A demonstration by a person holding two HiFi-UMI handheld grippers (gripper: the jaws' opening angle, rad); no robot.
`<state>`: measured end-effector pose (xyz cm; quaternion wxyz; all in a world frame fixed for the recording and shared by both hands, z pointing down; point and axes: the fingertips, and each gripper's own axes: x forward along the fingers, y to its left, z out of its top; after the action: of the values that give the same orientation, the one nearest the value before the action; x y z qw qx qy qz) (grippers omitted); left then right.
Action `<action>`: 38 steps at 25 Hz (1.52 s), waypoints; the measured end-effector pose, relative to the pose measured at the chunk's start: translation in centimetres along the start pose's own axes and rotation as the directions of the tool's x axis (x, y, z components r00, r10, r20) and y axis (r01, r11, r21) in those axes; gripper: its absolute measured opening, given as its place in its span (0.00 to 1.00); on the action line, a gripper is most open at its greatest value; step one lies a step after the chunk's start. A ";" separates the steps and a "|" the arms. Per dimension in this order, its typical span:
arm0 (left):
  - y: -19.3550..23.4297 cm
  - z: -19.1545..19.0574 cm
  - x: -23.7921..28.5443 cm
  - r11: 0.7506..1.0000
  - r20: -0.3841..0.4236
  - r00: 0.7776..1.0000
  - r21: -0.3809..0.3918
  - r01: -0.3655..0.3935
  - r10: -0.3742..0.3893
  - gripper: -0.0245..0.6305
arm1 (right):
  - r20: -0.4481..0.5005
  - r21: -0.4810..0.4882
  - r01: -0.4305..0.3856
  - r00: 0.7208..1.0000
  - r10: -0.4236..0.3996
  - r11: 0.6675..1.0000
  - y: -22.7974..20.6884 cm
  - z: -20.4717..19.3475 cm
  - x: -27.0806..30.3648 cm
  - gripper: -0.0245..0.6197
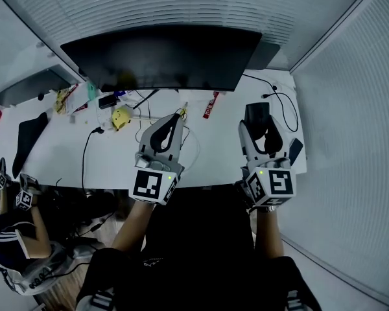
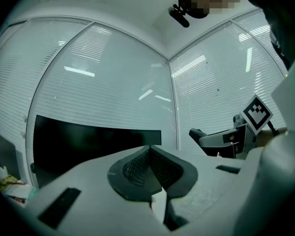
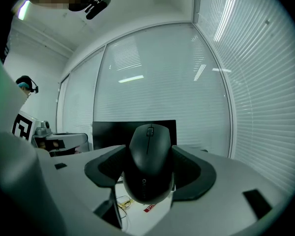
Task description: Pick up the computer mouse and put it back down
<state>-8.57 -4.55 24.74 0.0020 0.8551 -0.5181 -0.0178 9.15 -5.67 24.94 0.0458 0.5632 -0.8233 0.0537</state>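
Grip is the fact that matters: the right gripper (image 3: 150, 171) is clenched on the computer mouse (image 3: 148, 154), its dark pads pressing the mouse's two flanks. The mouse hangs clear of the white desk (image 1: 117, 154), so the way back down lies straight below the claw. Its long axis runs along the jaws, wheel end pointing away toward the black monitor (image 1: 162, 57), its top turned toward the camera; I judge it wants levelling as it is lowered. The left gripper (image 2: 152, 168), jaws pressed together on nothing, hovers over the desk's middle, well apart from the mouse, so the right hand is the nearer one. The right gripper view shows the hold and, beneath the mouse, bare desk with a red strip (image 3: 148, 208). The head view half loses the mouse among the jaws but shows a dark rectangle (image 1: 257, 112) on the desk just beyond that claw, a likely landing spot.
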 end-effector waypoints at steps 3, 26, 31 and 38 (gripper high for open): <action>0.2 0.3 -0.1 1.000 -0.015 1.000 -0.010 0.000 -0.001 0.05 | -0.009 0.000 -0.003 1.000 0.003 1.000 0.4 0.8 0.0 0.47; 1.1 -4.5 0.3 0.998 -0.100 0.995 -0.057 -0.007 0.001 0.05 | -0.206 0.013 -0.043 0.977 0.044 0.999 1.3 -6.2 3.3 0.47; 1.4 -5.4 0.7 0.995 -0.095 0.995 -0.093 -0.030 0.021 0.05 | -0.271 0.022 -0.063 0.960 0.067 0.998 1.4 -9.0 4.3 0.47; 1.7 -8.1 1.0 0.991 -0.145 0.988 -0.115 -0.072 0.055 0.05 | -0.349 0.024 -0.132 0.928 0.132 0.991 1.6 -12.3 6.2 0.47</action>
<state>-9.36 -6.40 32.82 0.0905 0.8357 -0.5416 0.0118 5.56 -9.11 37.90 0.1876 0.4882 -0.8379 0.1560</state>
